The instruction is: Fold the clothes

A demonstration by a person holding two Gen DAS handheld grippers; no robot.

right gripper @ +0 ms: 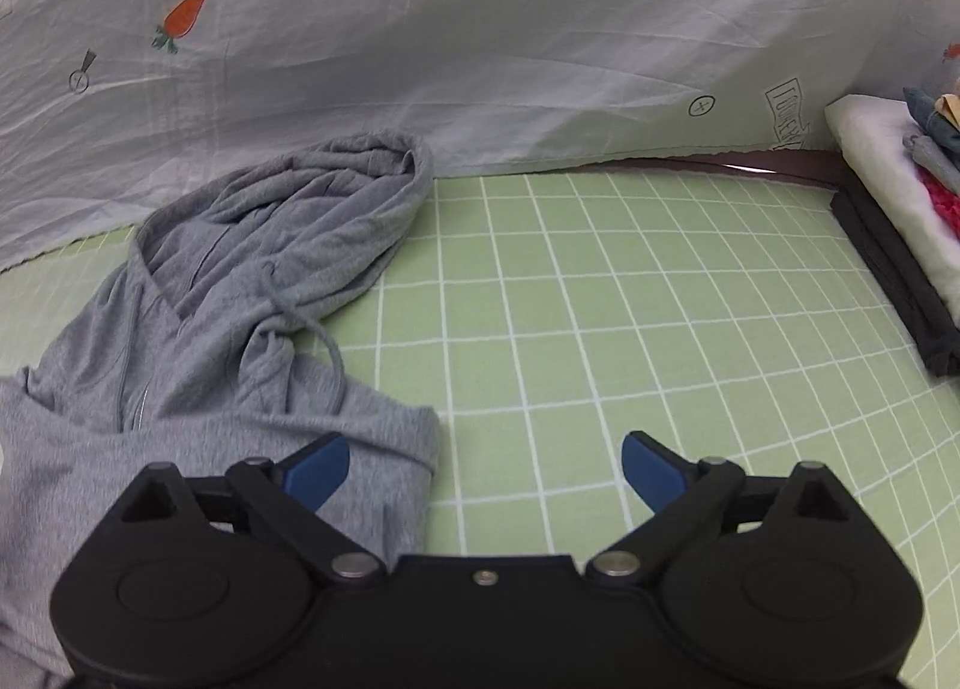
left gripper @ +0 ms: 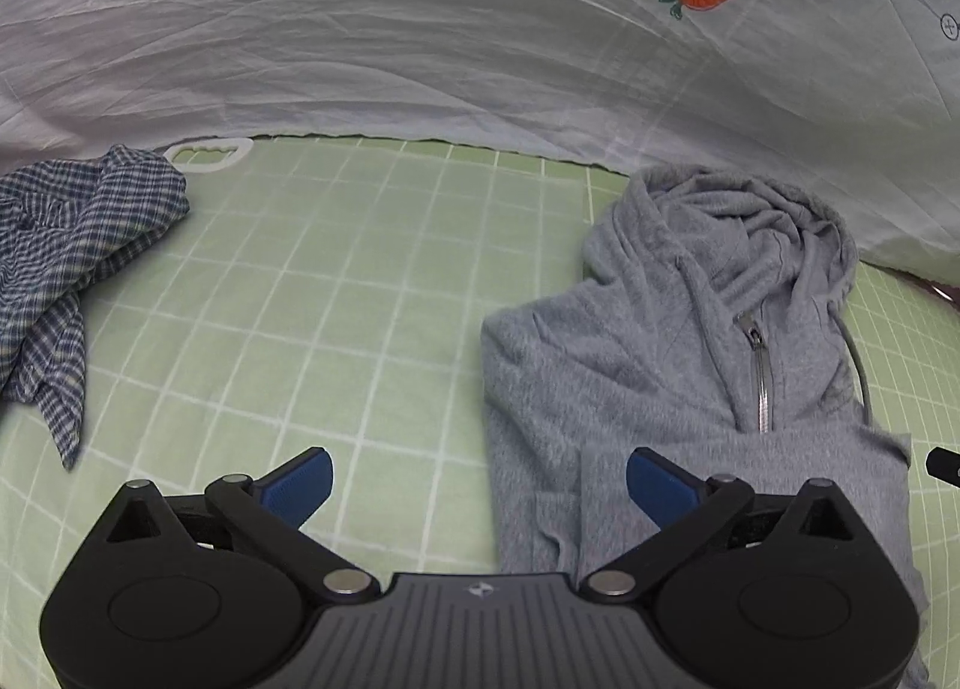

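A grey zip hoodie (left gripper: 690, 353) lies partly folded on the green grid mat (left gripper: 336, 293), hood toward the white sheet. My left gripper (left gripper: 480, 482) stands open over the hoodie's left edge, nothing between its blue pads. In the right wrist view the same hoodie (right gripper: 228, 293) fills the left side, its drawstring trailing down. My right gripper (right gripper: 485, 470) is open above the hoodie's right corner and the mat (right gripper: 600, 329), its blue pads apart and empty. A crumpled blue checked shirt (left gripper: 72, 251) lies at the mat's far left.
A white sheet (left gripper: 420, 41) with carrot prints hangs along the back. A white plastic hanger (left gripper: 207, 153) lies at the mat's back edge. A stack of folded clothes (right gripper: 918, 161) sits on a white pad at the right, beside a dark strip (right gripper: 894, 275).
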